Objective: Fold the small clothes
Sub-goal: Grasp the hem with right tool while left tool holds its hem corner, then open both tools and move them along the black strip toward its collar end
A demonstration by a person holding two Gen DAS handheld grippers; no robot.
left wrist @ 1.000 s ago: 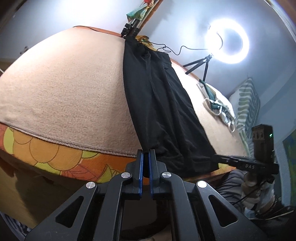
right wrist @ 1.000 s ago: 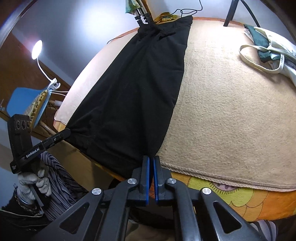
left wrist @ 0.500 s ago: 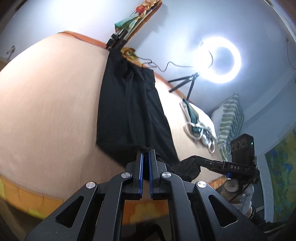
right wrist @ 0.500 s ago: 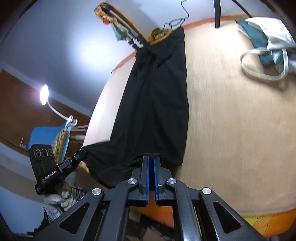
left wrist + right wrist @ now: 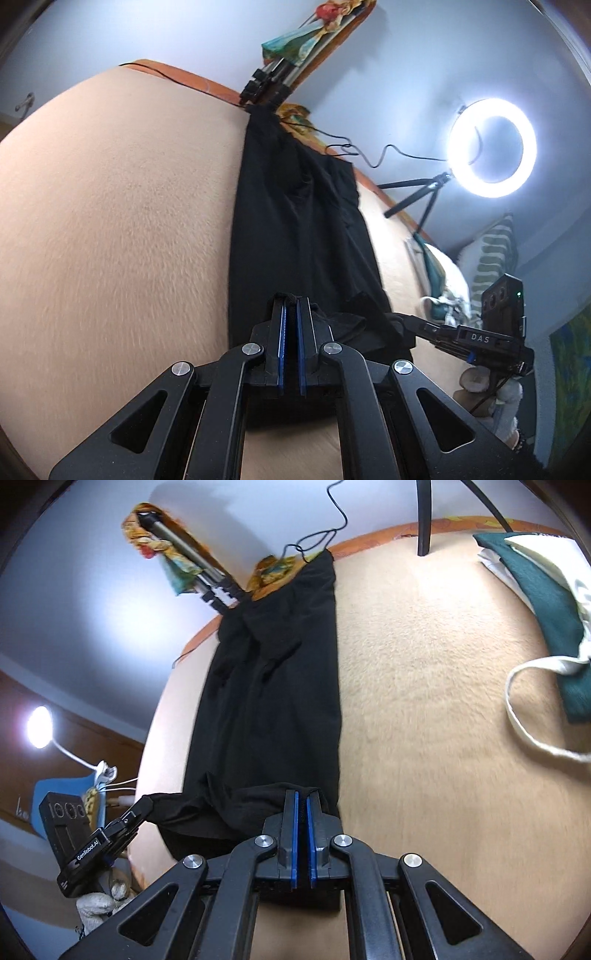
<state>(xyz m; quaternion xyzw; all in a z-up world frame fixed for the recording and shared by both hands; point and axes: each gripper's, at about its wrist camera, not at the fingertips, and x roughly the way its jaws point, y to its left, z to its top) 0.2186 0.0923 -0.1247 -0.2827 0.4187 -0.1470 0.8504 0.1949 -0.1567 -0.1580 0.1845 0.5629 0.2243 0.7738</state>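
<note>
On beige blanket [image 5: 110,221]: 1 black garment [image 5: 295,221], hem pinched by 2 tools: left tool [image 5: 290,301], right tool [image 5: 302,797].

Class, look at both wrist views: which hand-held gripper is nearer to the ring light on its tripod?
Right. The right hand-held gripper grips the black garment on the side toward the ring light; the left hand-held gripper holds the corner farther away.

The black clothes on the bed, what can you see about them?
The black garment is a long, narrow piece of soft, matte cloth with creases near its far end. It lies stretched along a fuzzy beige blanket, reaching the far edge by a tripod. Its near hem is lifted and bunched: the left gripper and the right gripper are each shut on a corner of it.
</note>
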